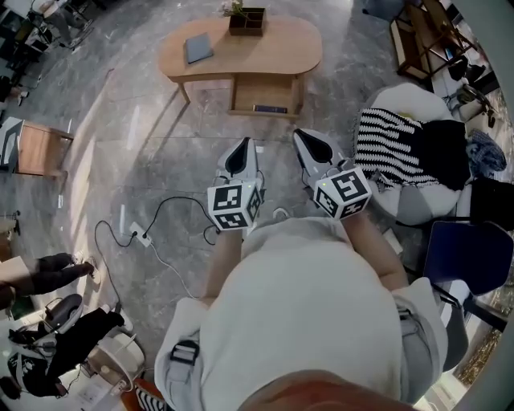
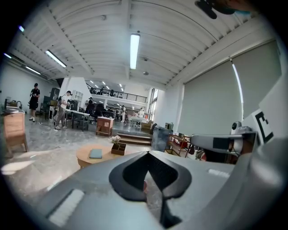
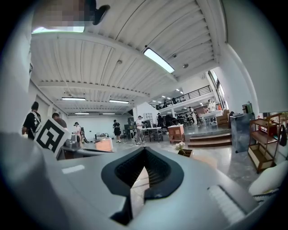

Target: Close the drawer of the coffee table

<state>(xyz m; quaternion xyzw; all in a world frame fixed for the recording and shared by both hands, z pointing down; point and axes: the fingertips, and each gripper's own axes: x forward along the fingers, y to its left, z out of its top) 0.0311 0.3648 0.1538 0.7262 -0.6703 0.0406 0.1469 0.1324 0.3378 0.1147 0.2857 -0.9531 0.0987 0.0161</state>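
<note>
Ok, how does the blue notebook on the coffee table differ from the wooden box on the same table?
The notebook is blue-grey and lies flat; the wooden box is dark brown and stands taller. Nothing rests on the notebook, while the wooden box holds a small plant. Both sit on top of the coffee table, apart from each other.
</note>
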